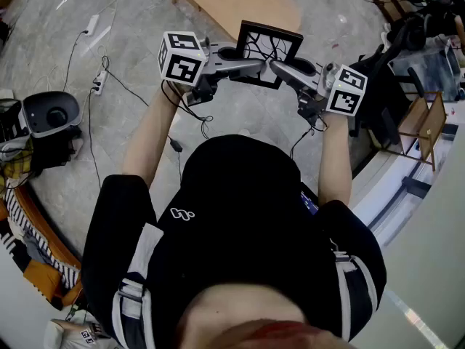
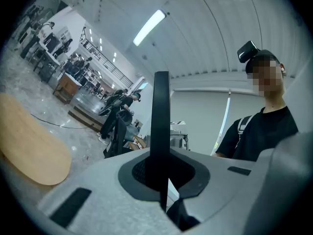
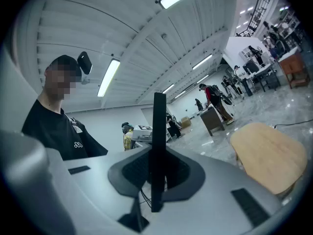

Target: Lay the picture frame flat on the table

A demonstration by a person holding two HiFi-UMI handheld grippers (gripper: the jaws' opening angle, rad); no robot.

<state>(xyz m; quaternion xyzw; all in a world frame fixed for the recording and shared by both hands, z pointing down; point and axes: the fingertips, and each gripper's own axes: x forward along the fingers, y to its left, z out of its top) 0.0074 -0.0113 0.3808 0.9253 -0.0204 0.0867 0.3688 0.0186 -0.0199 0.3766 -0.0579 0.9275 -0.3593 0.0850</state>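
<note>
A black picture frame (image 1: 269, 49) with a line drawing in it hangs in the air in front of me, upright and tilted a little. My left gripper (image 1: 245, 67) is shut on its lower left edge, and my right gripper (image 1: 279, 67) is shut on its lower right. In the left gripper view the frame (image 2: 161, 116) shows edge-on as a dark bar pinched between the jaws of the left gripper (image 2: 162, 176). The right gripper view shows the same frame (image 3: 159, 131) clamped in the right gripper (image 3: 157, 176). The light wooden table (image 1: 240, 0) stands just beyond the frame.
The table (image 2: 30, 148) is low and rounded (image 3: 270, 155), on a grey marble floor. A power strip (image 1: 96, 86) with cables and a grey device (image 1: 51, 115) lie at the left. A wooden stand (image 1: 427, 126) and dark equipment crowd the right.
</note>
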